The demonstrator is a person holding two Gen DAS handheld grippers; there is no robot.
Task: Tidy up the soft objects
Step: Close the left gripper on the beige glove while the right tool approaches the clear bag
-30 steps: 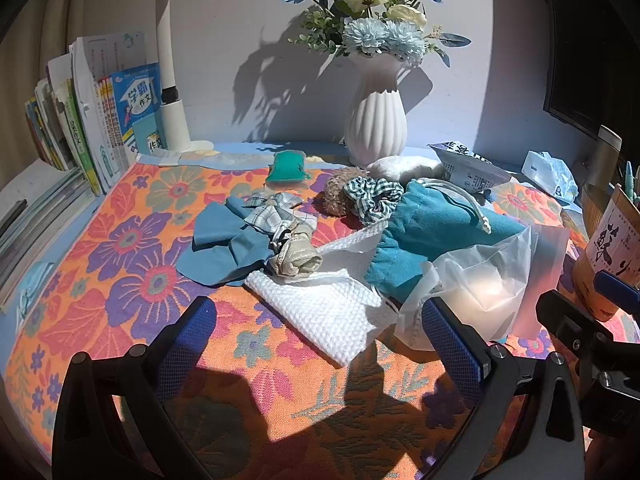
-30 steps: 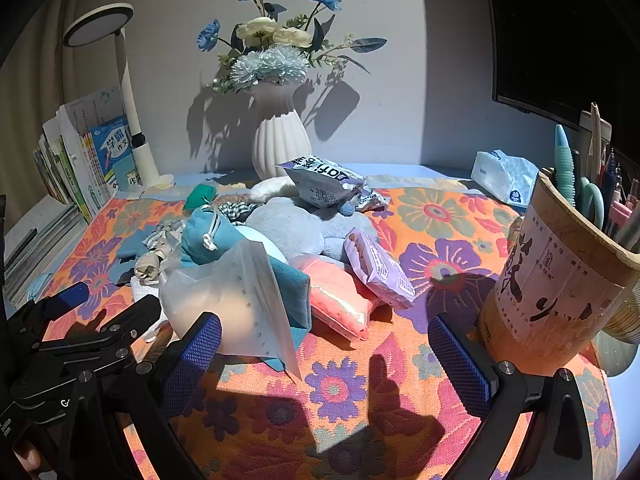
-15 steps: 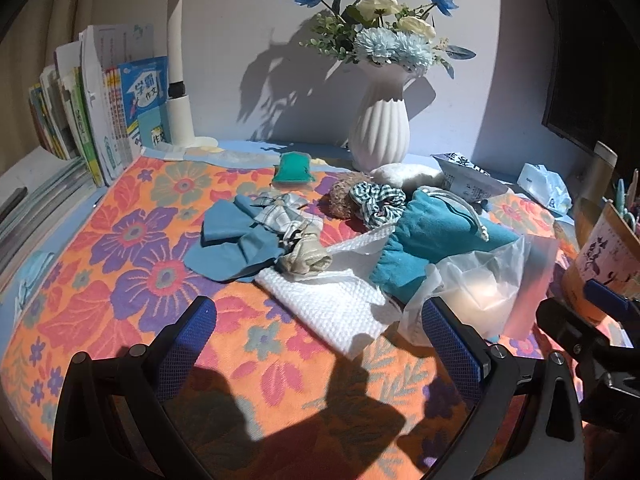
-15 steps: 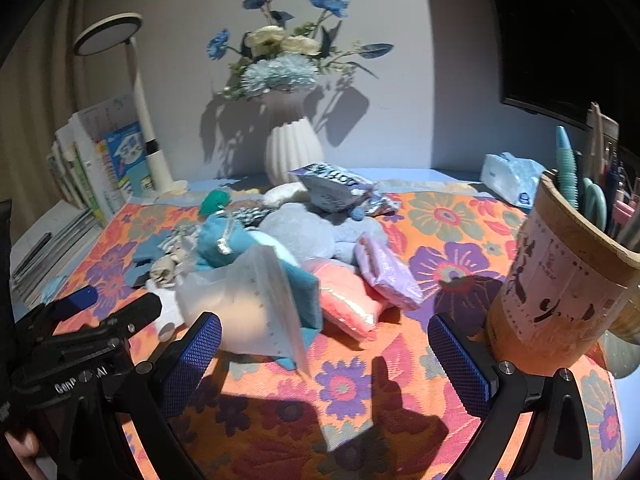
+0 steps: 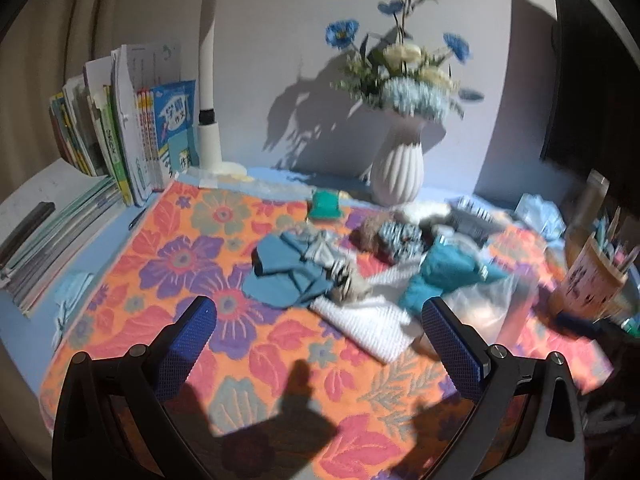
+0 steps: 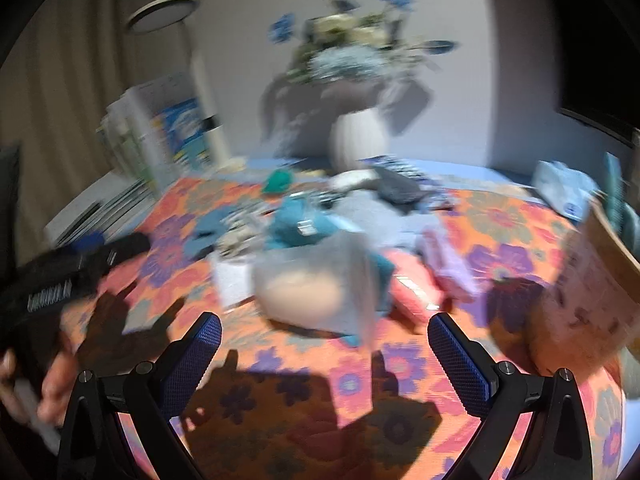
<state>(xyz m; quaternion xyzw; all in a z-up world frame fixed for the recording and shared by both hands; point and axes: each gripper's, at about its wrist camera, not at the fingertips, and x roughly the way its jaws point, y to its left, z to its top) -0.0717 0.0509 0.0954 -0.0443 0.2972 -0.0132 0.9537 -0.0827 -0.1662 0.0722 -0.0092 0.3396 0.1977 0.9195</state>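
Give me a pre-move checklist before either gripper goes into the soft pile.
1. Left gripper open and empty: ok.
2. Right gripper open and empty: ok.
3. White waffle cloth lies nearest the left gripper, uncovered at its front: ok.
4. Clear plastic bag lies ahead of the right gripper, unobstructed: ok.
5. Pen holder stands apart from the pile: ok.
6. Sharp right wrist view: not ok, blurred.
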